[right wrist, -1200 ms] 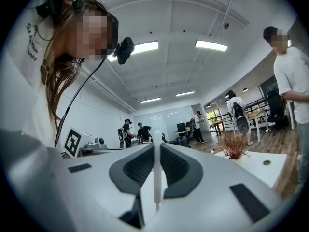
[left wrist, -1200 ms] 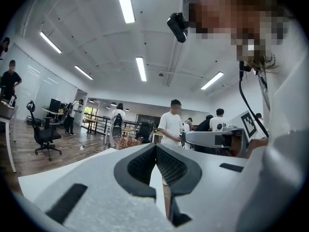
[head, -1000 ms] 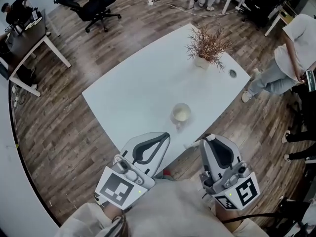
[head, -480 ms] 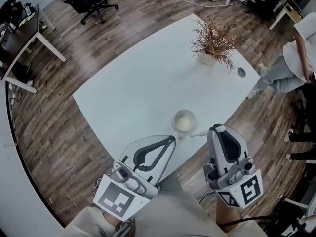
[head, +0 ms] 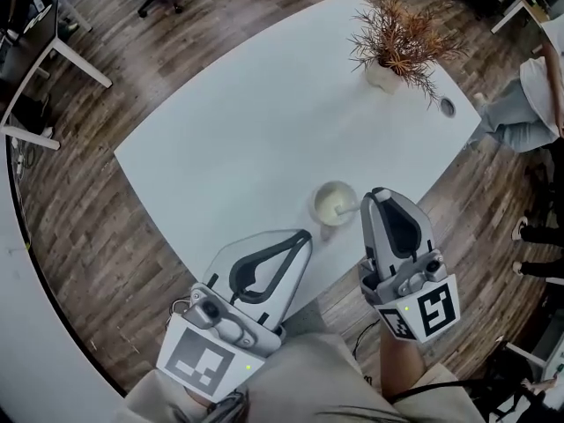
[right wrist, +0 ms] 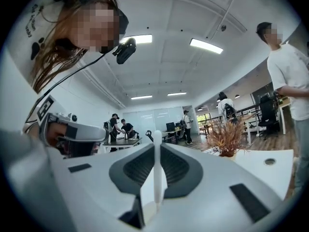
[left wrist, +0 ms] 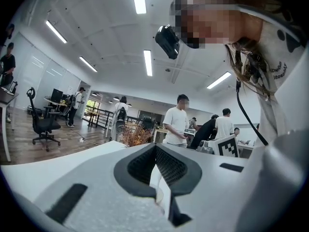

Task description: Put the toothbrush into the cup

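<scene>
Right gripper [head: 375,196] is clamped on the toothbrush [right wrist: 156,173] handle. The brush's far end reaches over the rim into the mouth of the cup [head: 318,201], which stands near the table [head: 247,130] edge. Left gripper [head: 303,235] is closed on nothing (hovering near the cup).

White table [head: 238,130], potted dried plant [head: 401,38], office chair [left wrist: 42,124]
</scene>
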### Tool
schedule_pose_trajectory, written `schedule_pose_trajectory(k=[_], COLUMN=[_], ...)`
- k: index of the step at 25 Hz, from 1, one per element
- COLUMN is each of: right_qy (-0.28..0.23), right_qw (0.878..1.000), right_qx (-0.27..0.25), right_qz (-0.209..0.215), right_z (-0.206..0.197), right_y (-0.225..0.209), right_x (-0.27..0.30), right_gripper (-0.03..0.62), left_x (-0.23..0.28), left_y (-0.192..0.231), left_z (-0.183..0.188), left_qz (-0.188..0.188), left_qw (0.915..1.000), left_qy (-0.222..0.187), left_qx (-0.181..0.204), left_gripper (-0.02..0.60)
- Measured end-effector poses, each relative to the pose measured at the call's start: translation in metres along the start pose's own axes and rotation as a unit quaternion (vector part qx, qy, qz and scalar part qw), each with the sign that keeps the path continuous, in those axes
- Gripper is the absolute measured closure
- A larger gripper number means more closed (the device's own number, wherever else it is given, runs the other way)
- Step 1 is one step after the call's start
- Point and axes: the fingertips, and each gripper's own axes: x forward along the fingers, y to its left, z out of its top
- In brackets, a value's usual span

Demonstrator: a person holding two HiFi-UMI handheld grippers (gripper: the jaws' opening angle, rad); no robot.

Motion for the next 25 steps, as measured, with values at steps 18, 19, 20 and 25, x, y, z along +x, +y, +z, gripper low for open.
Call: schedule_pose_trajectory(k=[18, 19, 20, 25], right_qy=[0.05, 0.051, 0.052, 0.059], right_qw=[0.999, 0.999, 0.999, 0.998], right_qx=[0.006, 0.006, 0.007, 0.011], right_qz=[0.012, 0.012, 0.013, 0.015], right_z=[-0.062, -0.063, -0.064, -0.071], right_y=[-0.011, -0.011, -0.011, -0.011], right_x=[0.017, 0.017, 0.017, 0.021], right_gripper=[0.546, 0.546, 0.546, 0.545], left_x=[0.027, 0.028, 0.029, 0.03], left_y=[0.001, 0.001, 0.0, 0.002], left_z=[-0.021, -0.021, -0.022, -0.027], left_qz=[-0.016, -0.017, -0.019, -0.018], left_qw=[0.9993, 0.9992, 0.9991, 0.9985], left_qy=[0.014, 0.014, 0.015, 0.014], left_qx=[-0.03, -0.032, -0.034, -0.051], left_gripper=[0.573, 0.572, 0.572, 0.572])
